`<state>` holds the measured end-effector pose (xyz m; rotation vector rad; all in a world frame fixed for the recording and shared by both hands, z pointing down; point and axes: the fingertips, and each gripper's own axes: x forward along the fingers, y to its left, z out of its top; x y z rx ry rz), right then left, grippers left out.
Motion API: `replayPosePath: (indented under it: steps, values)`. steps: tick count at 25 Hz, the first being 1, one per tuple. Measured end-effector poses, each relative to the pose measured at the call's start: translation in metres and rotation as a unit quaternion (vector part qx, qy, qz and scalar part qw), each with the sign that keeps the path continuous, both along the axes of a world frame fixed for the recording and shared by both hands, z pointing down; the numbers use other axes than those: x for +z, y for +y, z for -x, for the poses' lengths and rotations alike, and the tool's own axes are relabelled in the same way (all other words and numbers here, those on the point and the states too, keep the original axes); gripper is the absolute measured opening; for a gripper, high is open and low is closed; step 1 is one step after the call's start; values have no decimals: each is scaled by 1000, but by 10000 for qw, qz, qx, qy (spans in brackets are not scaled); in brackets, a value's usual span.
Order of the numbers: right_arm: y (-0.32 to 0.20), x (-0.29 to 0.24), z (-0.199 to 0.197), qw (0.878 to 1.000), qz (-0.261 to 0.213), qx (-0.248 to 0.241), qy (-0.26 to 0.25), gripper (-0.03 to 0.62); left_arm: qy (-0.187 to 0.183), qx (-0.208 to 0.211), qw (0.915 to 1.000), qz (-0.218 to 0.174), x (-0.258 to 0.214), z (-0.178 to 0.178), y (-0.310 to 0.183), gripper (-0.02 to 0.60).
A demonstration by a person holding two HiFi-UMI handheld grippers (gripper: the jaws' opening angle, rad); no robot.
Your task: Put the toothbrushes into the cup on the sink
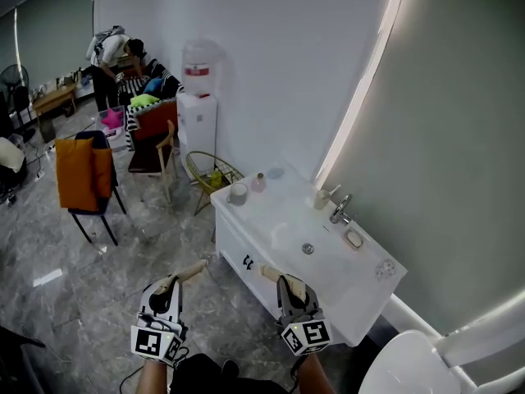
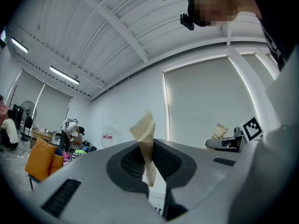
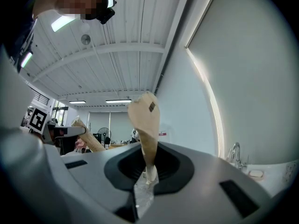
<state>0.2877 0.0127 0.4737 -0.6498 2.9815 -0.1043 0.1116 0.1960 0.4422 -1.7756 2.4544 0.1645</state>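
Short of the white rectangular sink (image 1: 279, 220) at centre right of the head view, I am at the carrying step. My left gripper (image 1: 172, 284) is clamped on a tan paper-wrapped toothbrush (image 1: 194, 272), and my right gripper (image 1: 289, 284) on a second tan paper-wrapped toothbrush (image 1: 271, 273). Each brush's long axis runs out past the jaws, the left slanting toward upper right, the right toward upper left. Next, I judge, comes a reach to the pale round cup (image 1: 238, 193) at the sink's upper-left end, tipping a brush upright over its mouth.

The left toothbrush (image 2: 145, 143) and right toothbrush (image 3: 146, 125) are wrapped in tan paper. The sink (image 1: 344, 290) is white, the floor (image 1: 98, 286) grey and veined, and the cloth (image 1: 78, 175) at left orange.
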Motion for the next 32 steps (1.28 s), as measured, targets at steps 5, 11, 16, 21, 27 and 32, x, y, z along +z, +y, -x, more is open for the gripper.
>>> replayPosePath:
  steps: [5,11,16,21,27,32]
  values:
    - [-3,3,-1,10000,55,-30,-13,48,-21,-41,10000,-53,-4,-4,-2,44]
    - [-7,6,6,9999,67,-90,12,48,99,-43,9999,7,7,-3,-7,44]
    - [-13,9,15,9999,103,-42,-3,48,97,-32,9999,13,8,7,-10,44]
    - [-15,11,32,9999,95,-13,30,48,102,-41,9999,-20,10,30,-14,44]
    - [-29,12,60,9999,75,44,104,48,205,43,9998,-2,16,61,-33,44]
    - [-49,12,89,9997,74,152,155,48,172,160,9997,-37,13,92,-56,44]
